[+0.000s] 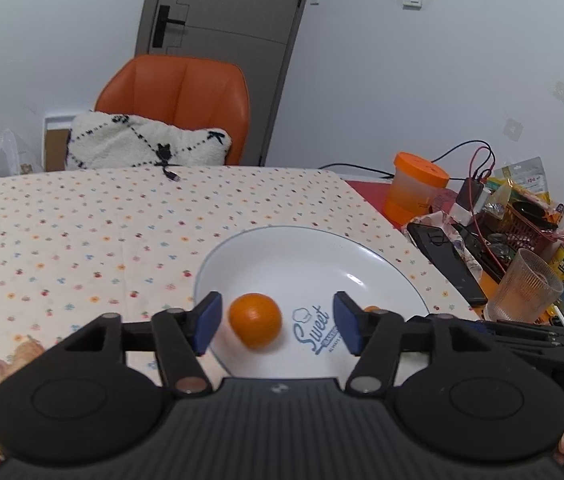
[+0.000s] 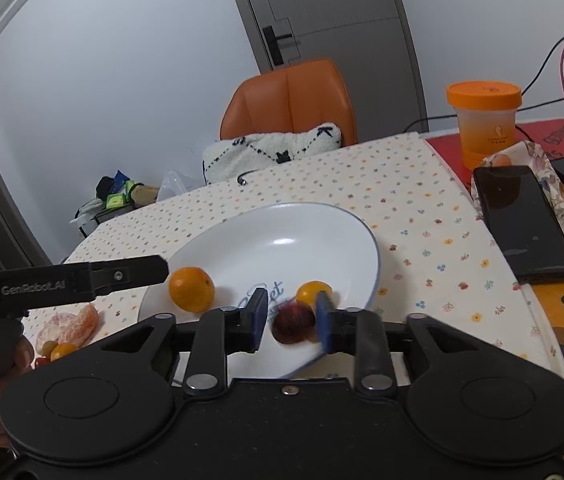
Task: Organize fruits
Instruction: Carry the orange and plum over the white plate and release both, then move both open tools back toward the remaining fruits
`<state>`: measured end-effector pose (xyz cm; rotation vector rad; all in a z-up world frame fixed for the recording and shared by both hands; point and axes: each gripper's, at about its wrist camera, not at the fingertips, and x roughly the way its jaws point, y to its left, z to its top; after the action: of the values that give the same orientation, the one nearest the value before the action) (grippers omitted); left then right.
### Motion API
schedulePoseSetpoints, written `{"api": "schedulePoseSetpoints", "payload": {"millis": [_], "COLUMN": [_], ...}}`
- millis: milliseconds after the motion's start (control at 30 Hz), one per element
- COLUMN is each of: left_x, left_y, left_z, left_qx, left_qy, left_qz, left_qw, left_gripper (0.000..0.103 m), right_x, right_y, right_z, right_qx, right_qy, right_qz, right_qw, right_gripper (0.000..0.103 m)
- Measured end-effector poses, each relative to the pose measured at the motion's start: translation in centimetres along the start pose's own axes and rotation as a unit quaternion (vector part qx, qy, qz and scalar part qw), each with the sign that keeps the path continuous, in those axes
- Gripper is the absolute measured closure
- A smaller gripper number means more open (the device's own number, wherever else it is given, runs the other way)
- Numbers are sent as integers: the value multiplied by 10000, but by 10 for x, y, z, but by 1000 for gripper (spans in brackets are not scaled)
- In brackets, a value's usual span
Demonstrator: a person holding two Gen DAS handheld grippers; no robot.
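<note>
On the white plate (image 2: 282, 236), left part: one orange (image 2: 191, 289), round, firm, light, smooth-skinned, likely to roll; best taken across its widest middle. Left gripper (image 1: 278, 322) spread wide, nothing held, the orange lying between its blue pads (image 1: 206, 322) nearer the left one. Near rim: one dark red fruit (image 2: 293, 323), blurred, small, probably soft-skinned, wanting a gentle squeeze. Right gripper (image 2: 290, 318) parted about it; contact cannot be told. Small yellow fruit (image 2: 313, 291) just behind. Peeled segments (image 2: 68, 326) on the cloth beside the plate.

The round white ceramic plate (image 2: 313, 232) looks glossy and smooth. The flower-printed cloth table cover (image 1: 62, 232) is matt. The ribbed clear glass tumbler (image 1: 527, 288) shines.
</note>
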<state>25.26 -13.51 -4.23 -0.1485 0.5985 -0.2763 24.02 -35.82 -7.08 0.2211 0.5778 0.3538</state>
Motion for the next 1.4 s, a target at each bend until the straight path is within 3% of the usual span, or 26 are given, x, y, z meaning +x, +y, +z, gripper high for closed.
{"api": "schedulePoseSetpoints", "payload": {"millis": [67, 133, 367, 733, 900, 1400], "left_x": [-4, -8, -26, -59, -73, -111], "left_y": [3, 6, 16, 36, 43, 76], "left_z": [0, 0, -4, -13, -20, -39], "left_qx": [-31, -42, -124, -308, -274, -468], "left_qy": [-23, -48, -145, -277, -351, -412], "left_qz": [71, 146, 429, 706, 877, 1415], "left_qw": [10000, 9999, 9989, 9966, 9951, 9880], "left_gripper": [27, 22, 15, 12, 9, 8], "right_x": [-2, -5, -18, -27, -29, -21], "right_y": [3, 6, 14, 31, 38, 65], "right_z": [1, 1, -2, -5, -9, -16], "right_qx": [-46, -65, -85, -170, -172, -249], "right_qy": [-18, -40, -117, -193, -223, -138], "right_qz": [32, 47, 77, 153, 238, 531], "right_qw": [10000, 10000, 9999, 9996, 9993, 9982], "right_gripper": [67, 60, 46, 31, 18, 7]}}
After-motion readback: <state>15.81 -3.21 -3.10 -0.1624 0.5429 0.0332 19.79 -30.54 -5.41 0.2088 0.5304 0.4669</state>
